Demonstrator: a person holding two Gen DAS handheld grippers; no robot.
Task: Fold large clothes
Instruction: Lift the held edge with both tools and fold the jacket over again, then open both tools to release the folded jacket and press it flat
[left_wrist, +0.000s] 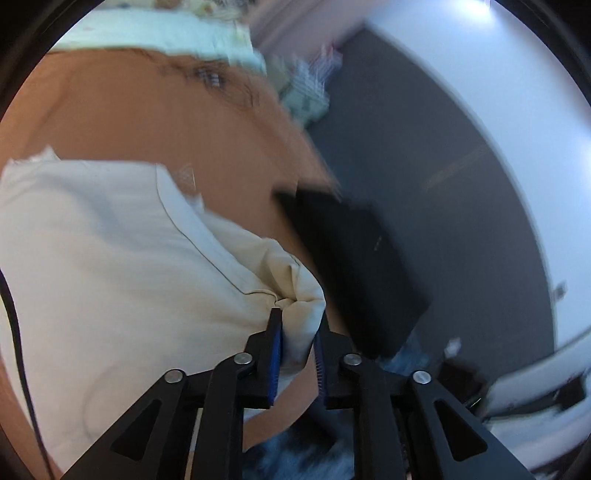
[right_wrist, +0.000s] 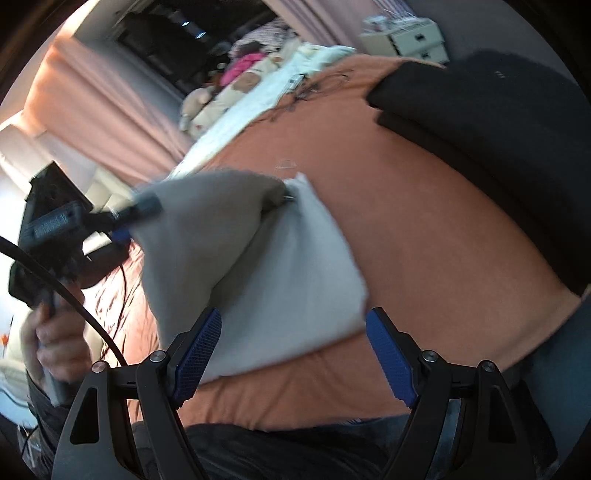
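A cream garment (left_wrist: 110, 258) lies partly folded on the orange bedspread (left_wrist: 147, 122). My left gripper (left_wrist: 298, 325) is shut on a bunched corner of it, and the cloth fills the narrow gap between the blue pads (left_wrist: 275, 354). In the right wrist view the same garment (right_wrist: 295, 258) shows as a pale folded slab with one layer lifted into a peak at the left. The left gripper (right_wrist: 125, 221) holds that layer, with a person's hand (right_wrist: 55, 332) on its handle. My right gripper (right_wrist: 293, 314) stands open just over the garment's near edge, with nothing pinched between its fingers.
A pile of folded black clothes (right_wrist: 480, 147) sits on the bedspread (right_wrist: 443, 258) to the right, also seen as black clothes (left_wrist: 351, 266). A pale blanket with plush toys (right_wrist: 229, 96) lies at the far side. Beyond are a small drawer unit (right_wrist: 406, 37) and pink curtains (right_wrist: 92, 103).
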